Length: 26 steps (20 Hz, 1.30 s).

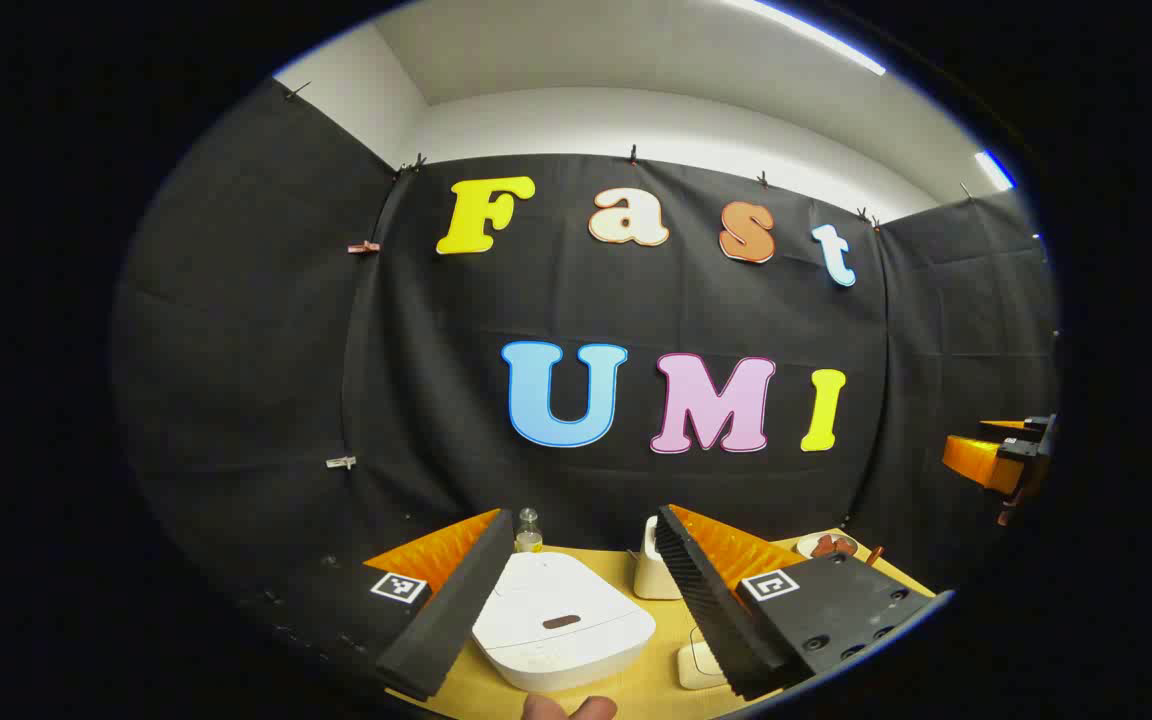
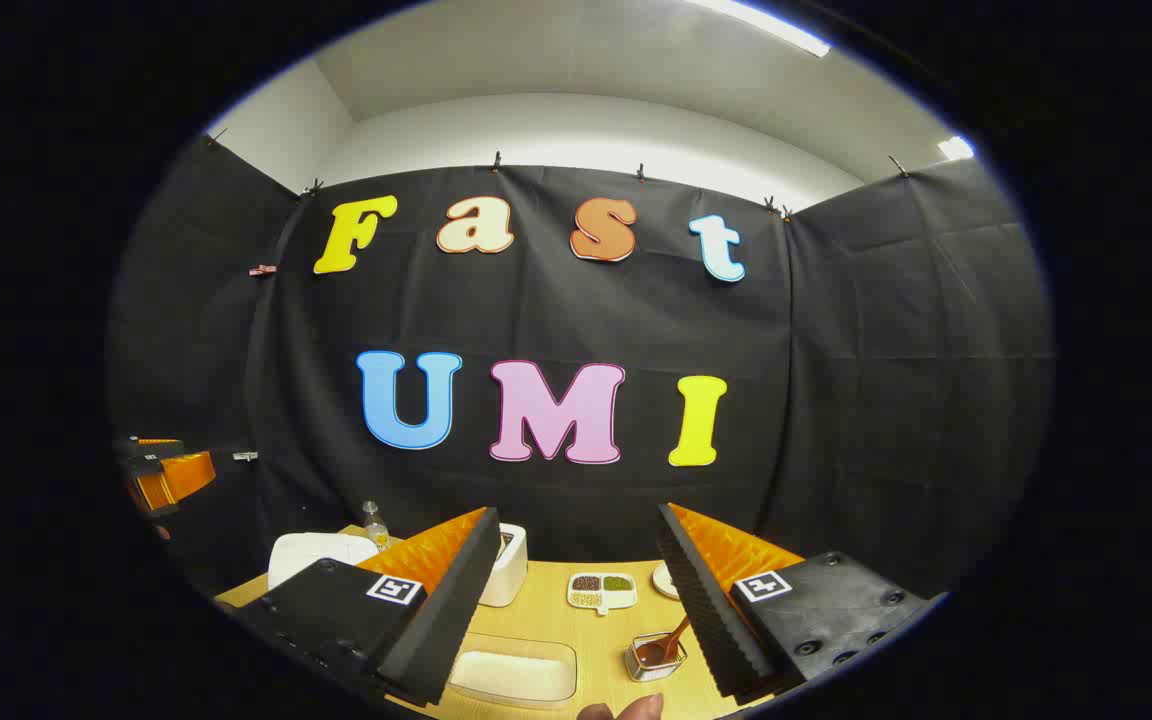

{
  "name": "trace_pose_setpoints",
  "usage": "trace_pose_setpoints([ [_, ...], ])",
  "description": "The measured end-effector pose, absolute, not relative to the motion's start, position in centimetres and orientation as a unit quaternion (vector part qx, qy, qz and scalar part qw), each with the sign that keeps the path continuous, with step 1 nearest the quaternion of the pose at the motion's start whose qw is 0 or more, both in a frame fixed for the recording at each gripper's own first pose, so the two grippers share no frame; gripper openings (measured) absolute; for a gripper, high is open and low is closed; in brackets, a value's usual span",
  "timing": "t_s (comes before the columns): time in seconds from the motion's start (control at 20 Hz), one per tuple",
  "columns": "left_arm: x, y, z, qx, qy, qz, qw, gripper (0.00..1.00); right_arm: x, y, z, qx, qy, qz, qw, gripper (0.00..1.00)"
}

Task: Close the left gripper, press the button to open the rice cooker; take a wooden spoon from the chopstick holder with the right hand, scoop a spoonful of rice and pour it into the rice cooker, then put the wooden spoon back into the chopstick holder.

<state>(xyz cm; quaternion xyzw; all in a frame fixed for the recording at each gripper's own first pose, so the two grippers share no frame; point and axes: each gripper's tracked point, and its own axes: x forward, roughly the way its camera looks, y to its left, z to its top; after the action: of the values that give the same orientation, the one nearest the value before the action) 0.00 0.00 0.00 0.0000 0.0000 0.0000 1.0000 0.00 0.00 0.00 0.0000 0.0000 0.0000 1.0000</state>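
Fingertips at near edge: a person's fingertips point(image 1: 568, 708) poke in at the bottom of the left gripper view, and likewise at the bottom of the right gripper view point(image 2: 622, 710).
Left gripper point(image 1: 584, 585): jaws spread wide, nothing between them; held above the table, pointing at the rice cooker point(image 1: 561, 620).
Right gripper point(image 2: 576, 590): jaws spread wide, empty; raised over the near part of the table point(image 2: 596, 625).
Rice cooker: white, lid down, sitting at the table's left; dark oval button point(image 1: 561, 622) on the lid's near side, not touched.
Wooden spoon point(image 2: 673, 636): stands in the small chopstick holder point(image 2: 652, 660), near right, just inside the right gripper's right finger.
Rice: pale grains in a clear rectangular tray point(image 2: 514, 672), near centre, level and undisturbed by the look of it.
Other items: divided dish of beans point(image 2: 601, 590) farther back; white canister point(image 2: 506, 565) beside the cooker; small bottle point(image 1: 528, 532) at the far edge.
Progress: judged at the very start; the left gripper is not yet closed for the press, and the lid, scoop, pour and spoon return all remain.
Hard to make out: spoon bowl sits inside the holder; holder's near rim is partly behind the right finger; cooker's front panel is cut off low.
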Motion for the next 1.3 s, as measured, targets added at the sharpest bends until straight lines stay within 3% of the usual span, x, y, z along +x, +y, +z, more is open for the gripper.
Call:
trace_pose_setpoints([
  [1.3,0.8,-0.6,-0.7,0.018,0.009,-0.015,1.000,0.95,-0.6,1.0,-0.1,-0.029,-0.009,-0.002,1.000,0.97],
])
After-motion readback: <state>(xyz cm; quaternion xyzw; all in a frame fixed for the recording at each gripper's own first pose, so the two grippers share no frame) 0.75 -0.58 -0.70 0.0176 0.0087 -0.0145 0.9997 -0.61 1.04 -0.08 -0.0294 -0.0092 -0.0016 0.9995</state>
